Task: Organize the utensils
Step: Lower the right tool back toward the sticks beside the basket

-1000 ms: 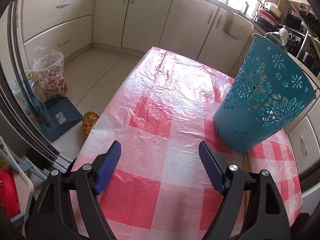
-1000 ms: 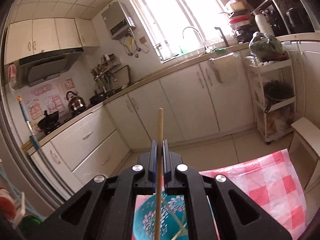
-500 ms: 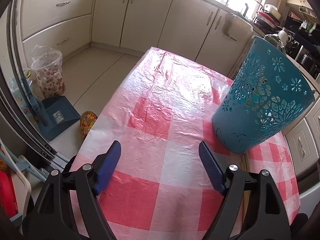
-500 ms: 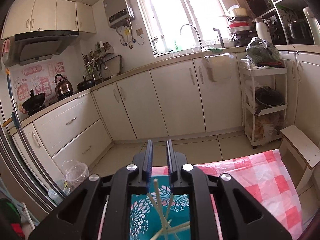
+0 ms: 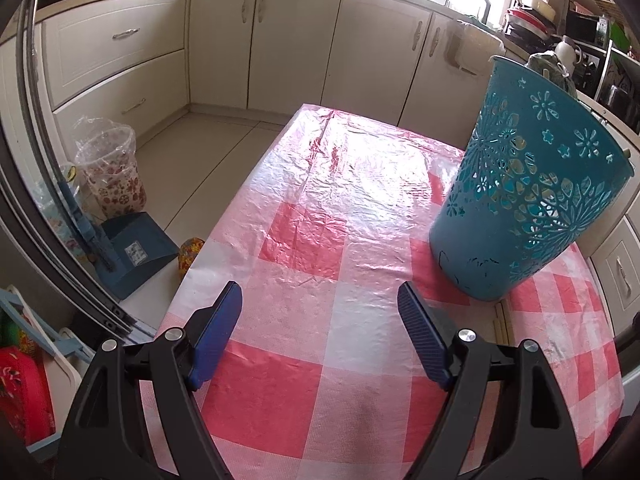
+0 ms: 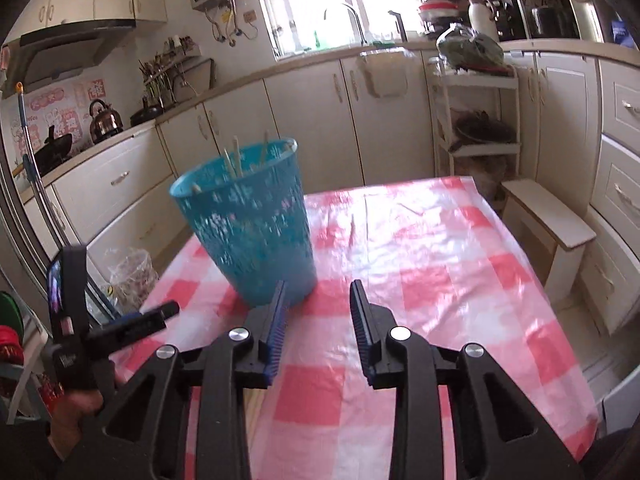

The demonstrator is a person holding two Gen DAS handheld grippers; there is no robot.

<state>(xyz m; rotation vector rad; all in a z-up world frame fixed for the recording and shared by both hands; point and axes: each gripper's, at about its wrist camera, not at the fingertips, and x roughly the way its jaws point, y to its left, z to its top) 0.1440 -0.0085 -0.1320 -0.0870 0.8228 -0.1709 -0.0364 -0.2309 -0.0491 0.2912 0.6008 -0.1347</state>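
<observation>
Sorting utensils: entry for the present state.
Holder: teal cut-out bin (image 6: 248,224) upright on the checked tabletop (image 6: 432,256), towards its left side in the right wrist view.
Contents: several pale chopsticks (image 6: 236,158) stand inside, tips above the rim.
Loose stock: a few pale sticks (image 5: 502,322) lie flat on the tabletop just beside the bin's base.
Right tongs (image 6: 318,320): opening, nothing between them, aimed at the tabletop near the bin.
Left tongs (image 5: 320,338): wide apart, empty, over bare cloth.
Progress: judged mostly done; loose sticks remain to be binned.
</observation>
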